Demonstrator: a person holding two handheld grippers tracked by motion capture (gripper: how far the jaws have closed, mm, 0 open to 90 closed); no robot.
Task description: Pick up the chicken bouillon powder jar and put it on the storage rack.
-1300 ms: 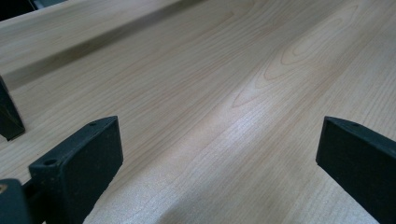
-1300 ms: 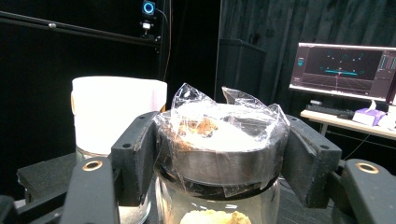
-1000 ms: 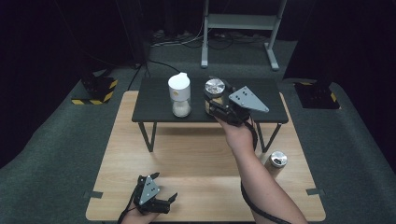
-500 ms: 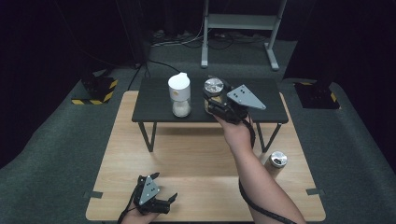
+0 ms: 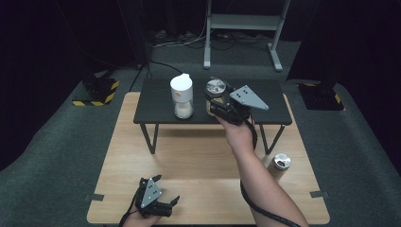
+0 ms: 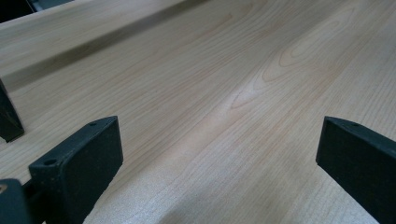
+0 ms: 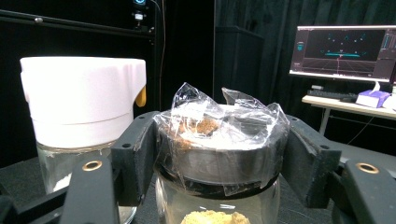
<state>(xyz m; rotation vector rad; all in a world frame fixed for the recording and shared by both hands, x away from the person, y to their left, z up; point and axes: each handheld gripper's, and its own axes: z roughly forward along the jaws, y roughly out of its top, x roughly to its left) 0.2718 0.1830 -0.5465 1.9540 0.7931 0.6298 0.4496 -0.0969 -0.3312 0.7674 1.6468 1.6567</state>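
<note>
A glass jar (image 7: 215,207) with brown grains stands on the low black table (image 5: 269,113). Its metal lid (image 7: 219,161) is covered with crumpled clear film. My right gripper (image 5: 213,103) is shut on that lid, one black pad on each side, as the right gripper view shows. In the high view the lid (image 5: 215,86) shines just beyond the gripper's grey plate. My left gripper (image 5: 163,202) rests open on the wooden table (image 6: 210,70) near its front left edge, with nothing between its jaws.
A second glass jar with a white spouted cap (image 5: 181,96) stands close to the left of the held jar, also on the black table. A small metal cup (image 5: 280,163) sits at the wooden table's right side. A monitor (image 7: 343,49) glows far behind.
</note>
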